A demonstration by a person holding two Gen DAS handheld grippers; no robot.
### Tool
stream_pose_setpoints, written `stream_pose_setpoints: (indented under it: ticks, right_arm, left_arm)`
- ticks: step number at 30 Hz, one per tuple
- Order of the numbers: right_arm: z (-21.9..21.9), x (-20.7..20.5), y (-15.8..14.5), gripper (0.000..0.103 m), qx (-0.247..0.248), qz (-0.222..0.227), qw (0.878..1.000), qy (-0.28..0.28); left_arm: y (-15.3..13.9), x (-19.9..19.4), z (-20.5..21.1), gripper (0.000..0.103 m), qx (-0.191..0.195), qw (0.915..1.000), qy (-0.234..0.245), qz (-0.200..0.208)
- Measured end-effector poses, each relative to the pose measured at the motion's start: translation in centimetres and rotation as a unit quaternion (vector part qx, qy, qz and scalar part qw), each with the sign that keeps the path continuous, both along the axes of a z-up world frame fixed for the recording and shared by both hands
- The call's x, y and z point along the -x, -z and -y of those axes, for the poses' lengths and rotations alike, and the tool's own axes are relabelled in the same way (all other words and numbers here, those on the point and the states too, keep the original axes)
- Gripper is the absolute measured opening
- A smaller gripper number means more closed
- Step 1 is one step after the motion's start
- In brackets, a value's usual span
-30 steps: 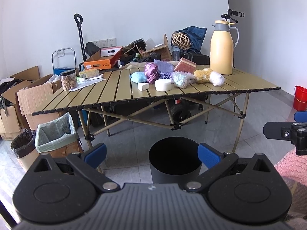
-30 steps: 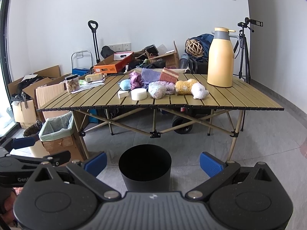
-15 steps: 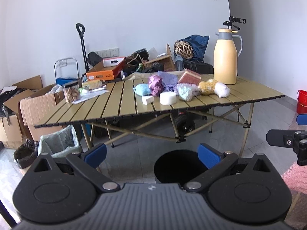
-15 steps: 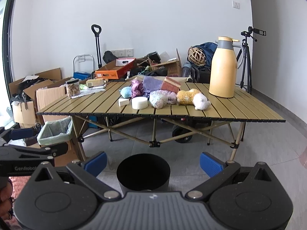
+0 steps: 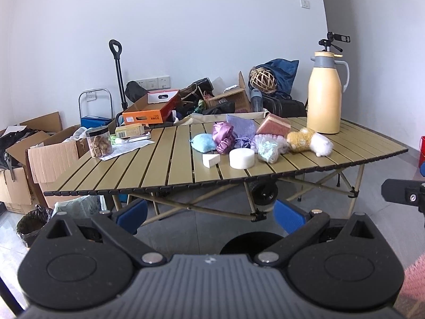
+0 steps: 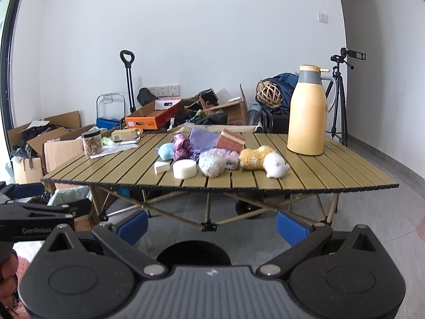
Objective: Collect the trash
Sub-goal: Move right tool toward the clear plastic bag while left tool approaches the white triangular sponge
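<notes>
You hold both tongs spread wide and gripping nothing, the left tongs (image 5: 209, 216) and the right tongs (image 6: 212, 224), each above the floor in front of the desk (image 6: 305, 175). The black bin (image 6: 193, 252) stands on the floor just ahead of you, before the desk. The trash lies in a cluster on the desk: a white foam disc (image 6: 185, 168) nearest the front edge, a white wedge (image 6: 161, 167) just beside it, and a crumpled plastic bag (image 6: 212, 164) touching a plush toy (image 6: 263, 160). A yellow jug (image 6: 308, 111) stands behind them.
</notes>
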State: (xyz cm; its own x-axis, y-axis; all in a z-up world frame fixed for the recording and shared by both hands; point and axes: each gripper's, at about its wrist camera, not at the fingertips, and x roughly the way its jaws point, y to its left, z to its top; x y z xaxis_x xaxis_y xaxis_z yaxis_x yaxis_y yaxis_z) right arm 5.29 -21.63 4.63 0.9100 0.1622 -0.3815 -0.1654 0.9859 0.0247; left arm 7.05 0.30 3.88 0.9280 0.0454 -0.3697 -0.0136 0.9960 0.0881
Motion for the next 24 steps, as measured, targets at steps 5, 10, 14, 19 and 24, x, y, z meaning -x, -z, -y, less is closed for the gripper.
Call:
stream_pose_setpoints:
  ticks: [5,10,14,19,24]
  right_arm:
    - [0.4,-2.0,-0.2,0.103,0.002,0.011,1.000,0.006]
    - [0.7,-4.4,0.1,0.103,-0.002,0.016,1.000,0.022]
    - [1.3,-6.5,0.5,0.103,-0.012,0.015,0.999,0.034]
    - [1.6,-9.3,0.7,0.103,-0.023,0.019,0.998,0.046]
    - [1.5,-11.9,0.8,0.103,-0.035,0.033,0.997,0.053]
  left_arm:
    - [-0.2,-2.4,0.0,0.103,-0.001,1.0000,-0.004,0.005]
    - [-0.4,-4.9,0.0,0.103,0.005,0.9999,-0.006,0.011]
    - [-0.4,-7.1,0.1,0.103,0.009,0.9999,-0.006,0.010]
    - [-0.2,-9.7,0.1,0.103,0.015,0.9998,-0.009,0.008]
    - [0.2,-12.4,-0.3,0.103,0.025,0.9995,-0.018,0.007]
